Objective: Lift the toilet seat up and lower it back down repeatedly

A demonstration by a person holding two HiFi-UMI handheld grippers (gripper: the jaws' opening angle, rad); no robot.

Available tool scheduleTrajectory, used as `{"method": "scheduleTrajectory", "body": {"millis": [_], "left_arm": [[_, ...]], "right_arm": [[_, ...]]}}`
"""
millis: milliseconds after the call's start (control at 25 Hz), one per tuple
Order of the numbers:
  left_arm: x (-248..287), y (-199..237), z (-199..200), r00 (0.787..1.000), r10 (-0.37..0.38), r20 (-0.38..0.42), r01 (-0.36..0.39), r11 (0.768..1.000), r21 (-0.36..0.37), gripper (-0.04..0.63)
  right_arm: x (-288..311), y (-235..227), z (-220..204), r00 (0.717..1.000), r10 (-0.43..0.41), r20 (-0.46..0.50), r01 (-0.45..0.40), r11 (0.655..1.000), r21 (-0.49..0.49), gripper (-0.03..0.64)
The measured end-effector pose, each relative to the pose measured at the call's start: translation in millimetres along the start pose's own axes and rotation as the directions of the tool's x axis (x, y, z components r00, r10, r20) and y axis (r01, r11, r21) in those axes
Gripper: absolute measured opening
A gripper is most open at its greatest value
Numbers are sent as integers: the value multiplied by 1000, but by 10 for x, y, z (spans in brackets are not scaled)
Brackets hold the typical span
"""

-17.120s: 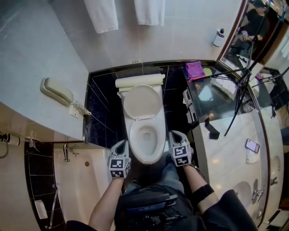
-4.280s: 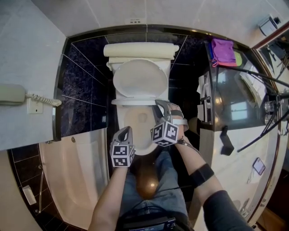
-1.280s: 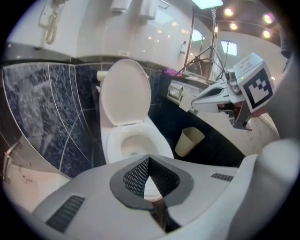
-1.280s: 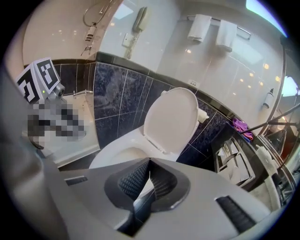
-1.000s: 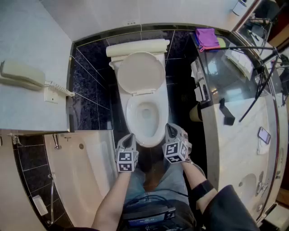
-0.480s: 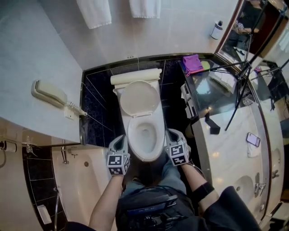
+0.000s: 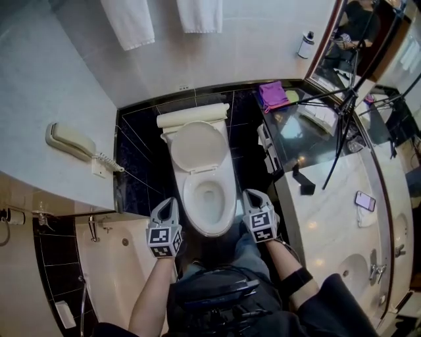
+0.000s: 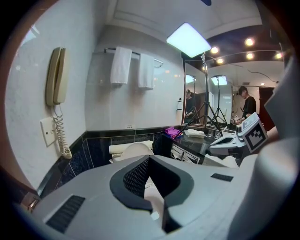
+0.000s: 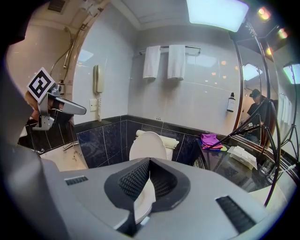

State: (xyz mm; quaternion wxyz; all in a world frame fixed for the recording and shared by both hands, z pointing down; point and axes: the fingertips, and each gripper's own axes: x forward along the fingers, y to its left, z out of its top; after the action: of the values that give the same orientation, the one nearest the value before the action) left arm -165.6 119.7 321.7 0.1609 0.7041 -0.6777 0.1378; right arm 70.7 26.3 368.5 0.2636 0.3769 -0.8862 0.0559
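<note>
The white toilet [image 7: 209, 197] stands in the middle of the head view. Its plain lid [image 7: 197, 146] leans upright against the tank, and the seat ring [image 7: 227, 201] lies flat on the bowl. My left gripper [image 7: 169, 205] hangs shut beside the bowl's front left, touching nothing. Level with it at the front right, my right gripper [image 7: 252, 196] is also shut and empty. The left gripper [image 8: 150, 164] looks over the bowl toward the lid [image 8: 136, 151] in its own view. From the right gripper [image 9: 150, 164] the lid [image 9: 147, 145] shows straight ahead.
A wall telephone [image 7: 69, 139] and a bathtub [image 7: 125, 263] are on the left. Towels [image 7: 131, 20] hang on the back wall. A black counter [image 7: 309, 141] with a purple cloth [image 7: 272, 94], a tripod [image 7: 342, 112] and a phone [image 7: 364, 201] is on the right.
Both grippers have risen and drawn apart to the two sides of the bowl's front. The head view now takes in more of the wall. Lid and seat have not moved.
</note>
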Motion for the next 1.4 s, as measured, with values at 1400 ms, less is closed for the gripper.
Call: {"method": "scheduleTrajectory", "body": {"millis": [1400], "left_arm": [[1053,-250,-1303,996,-15,-90,17,999,27,-3]], "right_arm": [[1320,-111,-2448,942,110,-318,22,922,385,212]]}}
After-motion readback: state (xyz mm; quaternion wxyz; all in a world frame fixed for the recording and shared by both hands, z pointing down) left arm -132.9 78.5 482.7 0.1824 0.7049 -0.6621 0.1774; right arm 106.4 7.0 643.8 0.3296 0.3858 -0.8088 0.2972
